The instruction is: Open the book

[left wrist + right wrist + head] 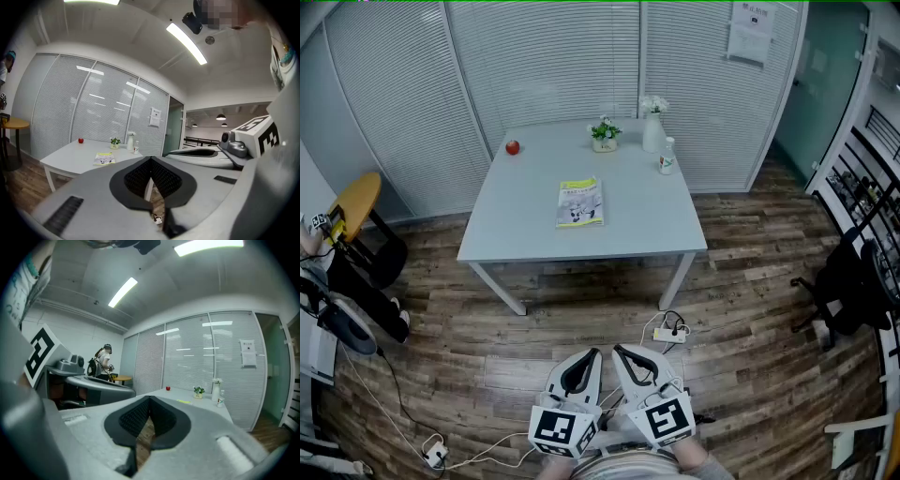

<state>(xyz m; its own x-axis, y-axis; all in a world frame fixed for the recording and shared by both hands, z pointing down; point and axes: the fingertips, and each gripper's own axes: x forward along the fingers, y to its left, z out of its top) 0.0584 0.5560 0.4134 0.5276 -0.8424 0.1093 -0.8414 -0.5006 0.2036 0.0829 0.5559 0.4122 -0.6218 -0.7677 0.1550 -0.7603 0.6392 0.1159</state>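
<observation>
The book [580, 202], closed with a yellow-green and white cover, lies flat near the middle of the pale grey table [525, 234]. Both grippers hang low at the bottom of the head view, over the wooden floor and well short of the table. My left gripper [592, 356] and right gripper [621, 352] are side by side, both pointing toward the table. In the left gripper view the jaws of the left gripper [151, 159] meet with nothing between them, and the book [104, 159] is small and far ahead. The right gripper [149, 398] looks shut and empty too.
A red apple [513, 147], a small potted plant [605, 134], a white vase [653, 127] and a small bottle [667, 157] stand along the table's far side. A power strip [670, 330] with cables lies on the floor. A round wooden table [352, 202] stands left, a black office chair [853, 281] right.
</observation>
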